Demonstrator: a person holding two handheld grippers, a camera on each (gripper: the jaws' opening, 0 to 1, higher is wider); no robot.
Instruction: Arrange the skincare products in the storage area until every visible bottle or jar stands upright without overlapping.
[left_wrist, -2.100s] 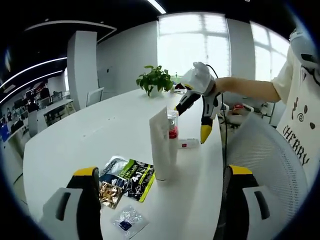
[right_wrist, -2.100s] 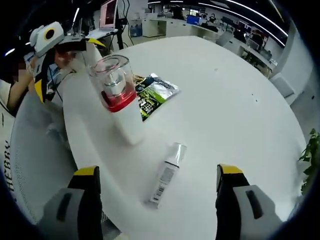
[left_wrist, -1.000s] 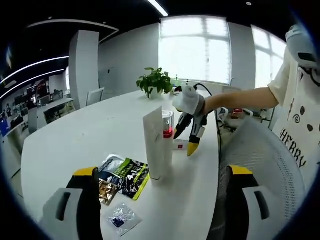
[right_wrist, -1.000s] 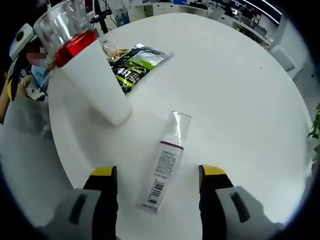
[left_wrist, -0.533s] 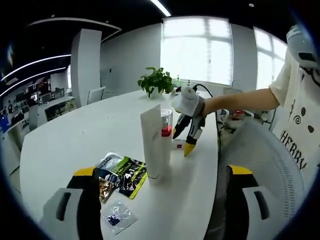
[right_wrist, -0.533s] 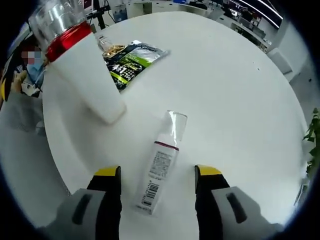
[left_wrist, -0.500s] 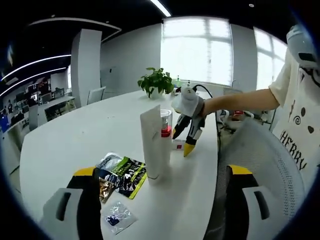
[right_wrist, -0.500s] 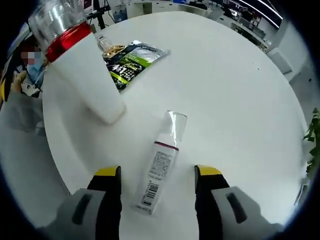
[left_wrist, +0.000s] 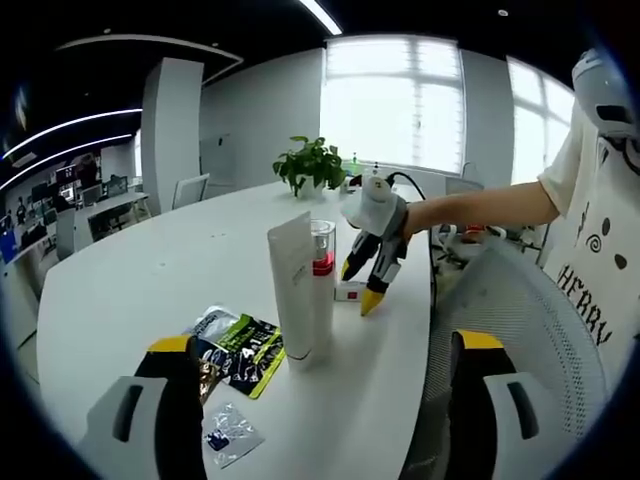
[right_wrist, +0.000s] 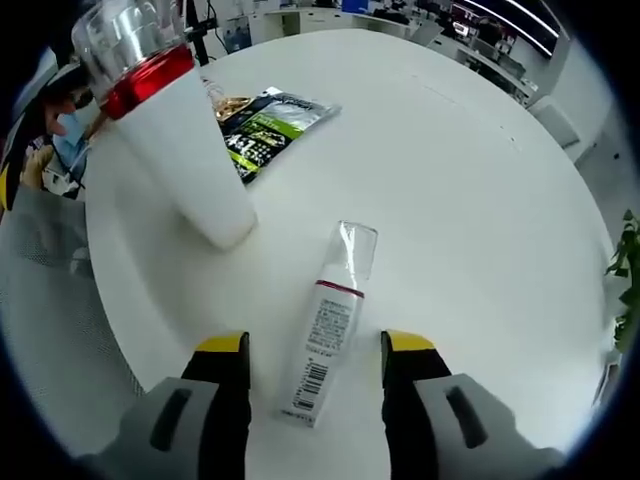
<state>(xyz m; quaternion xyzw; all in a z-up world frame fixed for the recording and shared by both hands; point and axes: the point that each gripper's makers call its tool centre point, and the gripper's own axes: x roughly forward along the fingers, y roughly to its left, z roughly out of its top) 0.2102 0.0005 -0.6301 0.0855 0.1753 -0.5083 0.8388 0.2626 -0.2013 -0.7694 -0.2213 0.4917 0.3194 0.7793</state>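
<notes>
A small white bottle (right_wrist: 328, 335) with a clear cap lies flat on the white table (right_wrist: 470, 180). My right gripper (right_wrist: 314, 345) is open, low over it, with one jaw on each side of the bottle's lower end. In the left gripper view the lying bottle (left_wrist: 349, 291) sits just behind the right gripper (left_wrist: 357, 285). A tall white tube (left_wrist: 296, 292) stands upright, with a red-banded, clear-capped bottle (left_wrist: 321, 258) upright right behind it. The same white tube (right_wrist: 190, 170) and red-banded bottle (right_wrist: 135, 50) stand to the upper left in the right gripper view. My left gripper (left_wrist: 324, 342) is wide open and holds nothing.
Green and black snack packets (left_wrist: 245, 350) and a small clear sachet (left_wrist: 230, 435) lie in front of the tube. The packets (right_wrist: 265, 125) are beyond the tube in the right gripper view. A potted plant (left_wrist: 312, 160) stands far back. A mesh chair (left_wrist: 520, 300) hugs the table's edge.
My right gripper has come down over the lying bottle and its jaws have narrowed to either side of it. The left view has drifted a little; the standing items have not moved.
</notes>
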